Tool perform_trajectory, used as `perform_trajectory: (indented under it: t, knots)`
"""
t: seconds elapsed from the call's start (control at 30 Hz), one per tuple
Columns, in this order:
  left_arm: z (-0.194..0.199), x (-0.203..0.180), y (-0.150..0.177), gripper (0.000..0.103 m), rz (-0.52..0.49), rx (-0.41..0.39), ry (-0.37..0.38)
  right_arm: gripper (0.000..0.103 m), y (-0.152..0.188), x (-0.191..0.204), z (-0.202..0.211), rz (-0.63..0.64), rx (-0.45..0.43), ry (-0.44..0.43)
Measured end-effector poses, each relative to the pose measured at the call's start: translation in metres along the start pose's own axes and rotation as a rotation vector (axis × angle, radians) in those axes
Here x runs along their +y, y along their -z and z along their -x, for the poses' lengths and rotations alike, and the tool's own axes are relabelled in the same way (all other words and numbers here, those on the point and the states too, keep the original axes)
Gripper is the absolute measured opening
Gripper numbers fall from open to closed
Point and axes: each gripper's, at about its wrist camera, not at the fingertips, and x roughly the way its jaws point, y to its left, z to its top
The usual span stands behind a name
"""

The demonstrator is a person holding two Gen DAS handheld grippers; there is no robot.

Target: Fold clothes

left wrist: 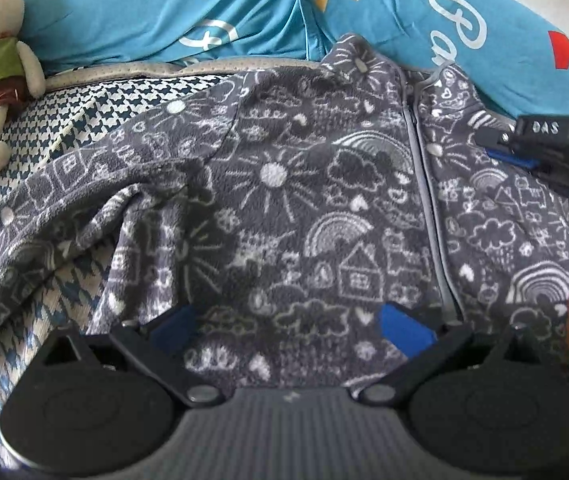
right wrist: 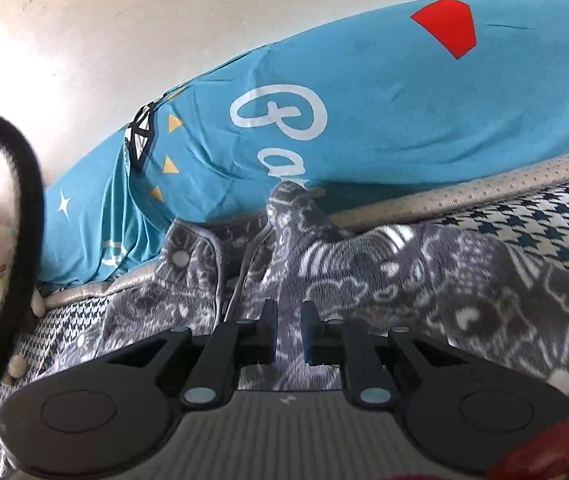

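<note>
On bed (left wrist: 64,120) | fleece jacket (left wrist: 284,208) spread | left tool (left wrist: 288,328) wide | right tool (right wrist: 288,332) narrowed

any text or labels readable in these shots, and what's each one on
"DAS": white letters on the black body of the right gripper, left wrist view.
"Pa": start of a white script word on the blue pillow; the rest is hidden behind the grey fleece jacket.
"Ba" or "Pa": the same script in the right wrist view; first letter unclear.
Black tag at the pillow seam: not readable.

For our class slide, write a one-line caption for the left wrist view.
Open left gripper above a grey doodle-print fleece jacket spread on a houndstooth bedcover.
</note>
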Motion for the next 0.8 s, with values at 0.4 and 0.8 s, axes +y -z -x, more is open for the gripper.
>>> perform_trajectory:
  t: [0.4, 0.8]
  knots:
    - [-0.006, -0.004, 0.004, 0.103, -0.042, 0.014, -0.016, 0.013, -0.013, -0.016, -0.038, -0.104, -0.029, 0.004]
    - [-0.012, -0.008, 0.007, 0.103, -0.061, 0.014, -0.042, 0.01, -0.013, -0.013, -0.055, -0.086, -0.091, 0.044]
